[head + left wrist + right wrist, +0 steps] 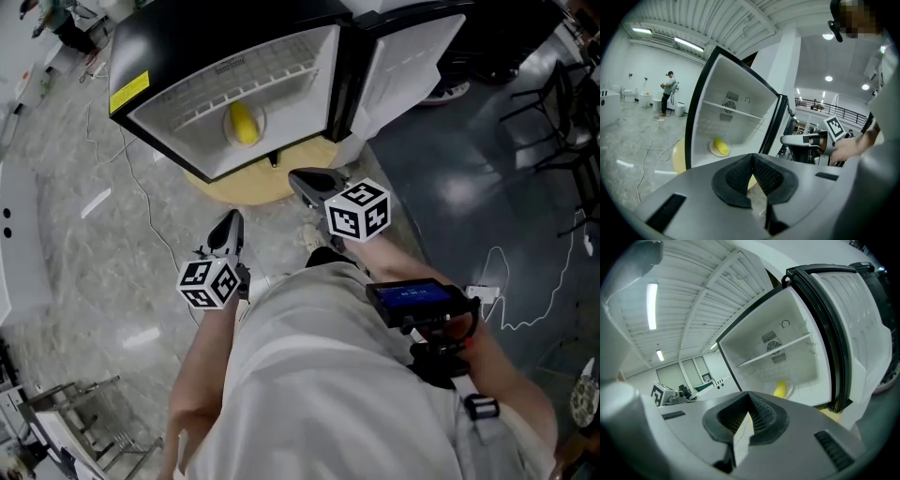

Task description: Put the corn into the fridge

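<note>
The corn (244, 123) lies on a small plate (228, 134) on the floor of the open fridge (178, 103), about midway between its side walls and under the single shelf (736, 112). The door (408, 61) stands swung wide at the fridge's right edge. By that, the cob looks to be where the task wants it, with only the door left open. The left gripper (232, 221) is held low in front of the person, well apart from the fridge. Its own view shows the ribbed pads pressed together at the tip with nothing between them. The right gripper (302, 178) sits a little nearer the fridge's front edge, just over the round board (246, 185) the fridge stands on. Its pads also meet with nothing held. If the cob had to be moved again, I would judge it light and stiff, with a bumpy kernel surface that gives the pads purchase. Its round body could roll on the smooth plate or twist out of a shallow pinch. The best hold would be across its thick middle, jaws square to its length, not at a tapering end. A firm squeeze should not crush it, though kernels could bruise.
</note>
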`<state>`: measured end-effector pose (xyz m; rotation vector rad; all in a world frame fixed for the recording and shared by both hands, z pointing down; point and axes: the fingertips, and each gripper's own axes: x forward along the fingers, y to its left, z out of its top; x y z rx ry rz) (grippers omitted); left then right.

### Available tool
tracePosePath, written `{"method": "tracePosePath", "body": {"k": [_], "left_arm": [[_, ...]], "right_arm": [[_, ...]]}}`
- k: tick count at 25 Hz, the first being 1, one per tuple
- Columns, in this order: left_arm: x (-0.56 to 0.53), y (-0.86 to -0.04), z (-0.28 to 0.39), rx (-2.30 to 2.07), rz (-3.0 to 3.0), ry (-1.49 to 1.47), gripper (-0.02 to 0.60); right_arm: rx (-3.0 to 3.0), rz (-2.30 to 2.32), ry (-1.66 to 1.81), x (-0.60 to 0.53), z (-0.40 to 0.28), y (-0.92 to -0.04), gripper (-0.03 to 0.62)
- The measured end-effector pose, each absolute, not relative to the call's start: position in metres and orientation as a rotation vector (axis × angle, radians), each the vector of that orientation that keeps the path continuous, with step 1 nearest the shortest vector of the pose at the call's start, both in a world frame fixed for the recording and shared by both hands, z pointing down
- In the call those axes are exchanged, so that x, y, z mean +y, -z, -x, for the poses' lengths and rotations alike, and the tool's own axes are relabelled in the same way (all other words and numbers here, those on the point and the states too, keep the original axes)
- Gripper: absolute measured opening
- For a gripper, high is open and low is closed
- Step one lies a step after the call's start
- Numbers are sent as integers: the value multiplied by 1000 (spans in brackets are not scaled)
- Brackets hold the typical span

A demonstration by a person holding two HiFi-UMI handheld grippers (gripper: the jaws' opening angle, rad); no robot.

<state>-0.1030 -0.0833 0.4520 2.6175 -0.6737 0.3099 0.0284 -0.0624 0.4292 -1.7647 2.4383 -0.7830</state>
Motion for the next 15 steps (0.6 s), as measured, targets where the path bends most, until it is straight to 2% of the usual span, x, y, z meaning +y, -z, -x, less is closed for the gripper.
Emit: {"method": "tracePosePath", "body": {"k": [15], "left_arm": [[-58,-448,89,-580,-2659,-301,8]], "right_arm": [[2432,1761,774,-36,-22,-422,8]]}}
